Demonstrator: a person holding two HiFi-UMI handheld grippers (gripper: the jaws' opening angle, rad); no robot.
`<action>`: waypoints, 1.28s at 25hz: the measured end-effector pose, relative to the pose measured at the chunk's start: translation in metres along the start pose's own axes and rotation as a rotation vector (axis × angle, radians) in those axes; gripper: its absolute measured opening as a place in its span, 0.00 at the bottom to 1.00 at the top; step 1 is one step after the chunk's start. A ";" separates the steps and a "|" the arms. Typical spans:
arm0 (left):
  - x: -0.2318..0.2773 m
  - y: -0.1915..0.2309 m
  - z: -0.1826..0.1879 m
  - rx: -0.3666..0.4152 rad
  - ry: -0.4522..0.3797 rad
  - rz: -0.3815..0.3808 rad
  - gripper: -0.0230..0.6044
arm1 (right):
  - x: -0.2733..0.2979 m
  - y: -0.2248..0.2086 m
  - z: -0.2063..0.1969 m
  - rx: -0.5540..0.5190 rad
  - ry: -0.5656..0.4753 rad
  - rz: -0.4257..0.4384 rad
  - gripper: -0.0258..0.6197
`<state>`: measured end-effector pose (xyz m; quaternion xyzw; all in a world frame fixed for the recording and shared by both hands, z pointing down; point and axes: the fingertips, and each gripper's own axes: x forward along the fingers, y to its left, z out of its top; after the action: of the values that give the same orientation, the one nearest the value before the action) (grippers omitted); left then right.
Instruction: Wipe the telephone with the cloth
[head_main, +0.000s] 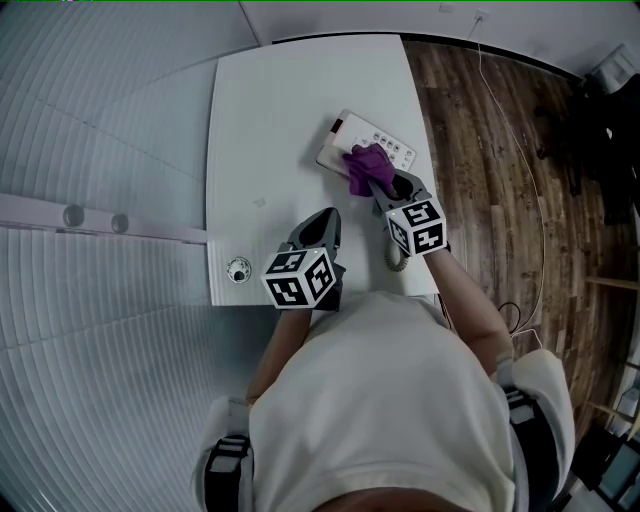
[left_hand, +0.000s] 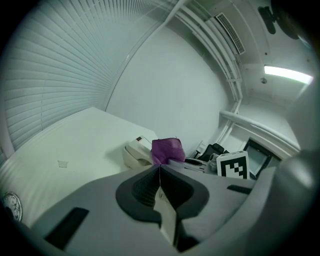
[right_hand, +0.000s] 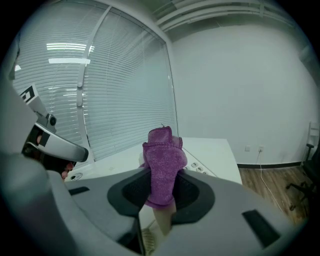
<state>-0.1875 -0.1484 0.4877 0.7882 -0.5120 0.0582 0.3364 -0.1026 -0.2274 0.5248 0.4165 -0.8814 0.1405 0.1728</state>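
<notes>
The phone lies by the table's right edge, toward the far end. The cloth, a purple wad, rests on the phone's near part, and the right gripper has its jaws clenched on it, with a fold standing up past the tips. The left gripper is pressed closed on nothing and hangs over the middle of the table, well short of the phone.

Nothing steadies the phone, so a firm stroke could slide it toward the right edge or off it. The cloth is pinched only by its lower end and could drag loose if it catches on the keys. What looks like a coiled cord lies under the right gripper's body and could snag.

The table is white and smooth, so it likely gives little grip. It is bare apart from a small round disc at its near left corner. Blinds run along the left, a white wall closes the far side, and wood floor with a thin cable lies to the right.
</notes>
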 end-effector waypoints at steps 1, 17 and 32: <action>0.000 0.000 0.000 0.001 0.002 -0.002 0.07 | -0.002 -0.002 -0.002 0.005 0.003 -0.007 0.21; 0.002 -0.006 -0.003 0.008 0.013 -0.020 0.07 | -0.026 -0.021 -0.038 0.046 0.056 -0.068 0.21; 0.003 -0.013 -0.010 0.000 0.025 -0.031 0.07 | -0.042 -0.031 -0.067 0.068 0.110 -0.103 0.21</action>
<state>-0.1723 -0.1412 0.4904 0.7952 -0.4956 0.0626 0.3437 -0.0405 -0.1916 0.5703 0.4585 -0.8429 0.1838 0.2136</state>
